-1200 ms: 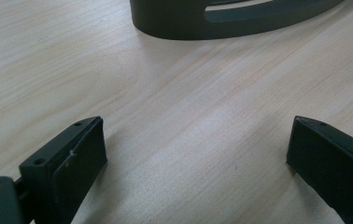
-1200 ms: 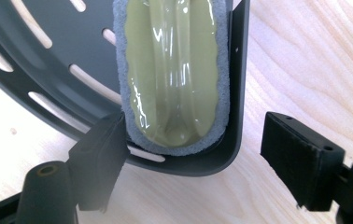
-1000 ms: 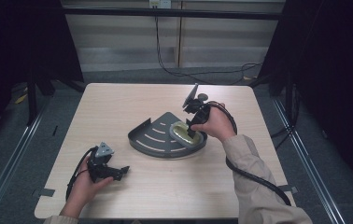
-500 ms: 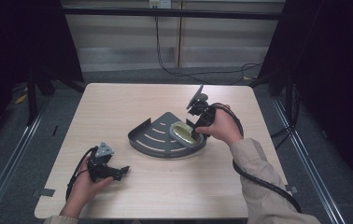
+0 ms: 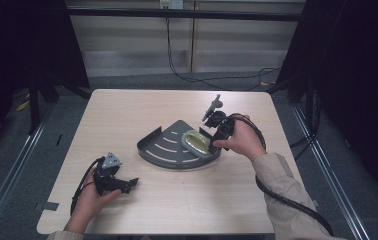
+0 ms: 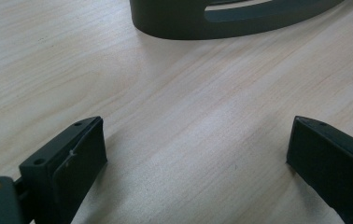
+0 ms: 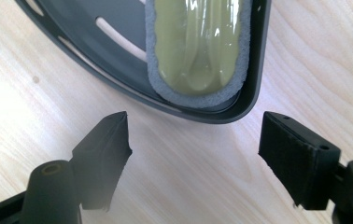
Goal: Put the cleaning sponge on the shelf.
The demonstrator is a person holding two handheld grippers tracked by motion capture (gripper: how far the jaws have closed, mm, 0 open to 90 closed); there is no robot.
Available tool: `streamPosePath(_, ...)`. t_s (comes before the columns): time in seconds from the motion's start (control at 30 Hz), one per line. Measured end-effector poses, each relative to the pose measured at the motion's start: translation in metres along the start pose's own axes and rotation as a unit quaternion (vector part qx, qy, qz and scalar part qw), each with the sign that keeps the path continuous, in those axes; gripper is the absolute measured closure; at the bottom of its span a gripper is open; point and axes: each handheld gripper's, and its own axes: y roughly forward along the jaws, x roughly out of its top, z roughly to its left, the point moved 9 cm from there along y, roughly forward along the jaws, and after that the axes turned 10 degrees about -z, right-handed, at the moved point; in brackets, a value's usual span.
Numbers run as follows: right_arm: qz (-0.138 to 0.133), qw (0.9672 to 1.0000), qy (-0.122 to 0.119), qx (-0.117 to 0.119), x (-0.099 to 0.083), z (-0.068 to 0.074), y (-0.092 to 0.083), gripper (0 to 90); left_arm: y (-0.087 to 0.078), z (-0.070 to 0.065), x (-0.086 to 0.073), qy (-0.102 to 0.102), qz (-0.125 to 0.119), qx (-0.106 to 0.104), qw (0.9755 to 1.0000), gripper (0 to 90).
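Note:
A dark grey quarter-round slotted tray (image 5: 164, 150) lies at the table's middle, and a yellow-green sponge (image 5: 197, 142) with a grey foam edge rests in its right corner. My right gripper (image 5: 216, 136) sits just off that corner, open and holding nothing. In the right gripper view the sponge (image 7: 198, 46) lies beyond the tray rim (image 7: 254, 93), and the right gripper (image 7: 195, 140) hovers over bare wood. At the front left, my left gripper (image 5: 131, 184) rests low on the table. In its own view the left gripper (image 6: 197, 140) is open and empty, facing the tray wall (image 6: 184, 23).
The light wooden table (image 5: 127, 115) stands inside a dark frame with black posts. Cables (image 5: 282, 197) trail from the right gripper past the forearm to the table's right front. Grey floor surrounds the table.
My right gripper has drawn back a little to the right, away from the sponge in the tray. The left gripper has stayed put.

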Motion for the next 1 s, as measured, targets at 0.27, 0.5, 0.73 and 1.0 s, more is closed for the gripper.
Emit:
streamPosePath(0.27,0.000,1.0000,-0.008,0.001,-0.009,0.002,-0.002,24.4,0.000,0.000,0.000,0.000,0.000,0.000,1.0000,4.2)
streamPosePath(0.5,-0.006,0.9999,-0.012,0.000,-0.019,0.000,-0.004,24.6,0.000,0.000,0.000,-0.001,-0.001,-0.001,1.0000,4.2)
streamPosePath(0.73,-0.021,0.9997,-0.010,0.003,-0.029,-0.002,-0.007,24.6,0.000,0.000,-0.001,0.002,0.002,-0.002,1.0000,4.2)
streamPosePath(1.0,-0.028,0.9996,-0.001,0.006,-0.044,-0.006,-0.009,24.7,-0.001,0.000,-0.001,0.002,0.001,-0.002,1.0000,4.2)
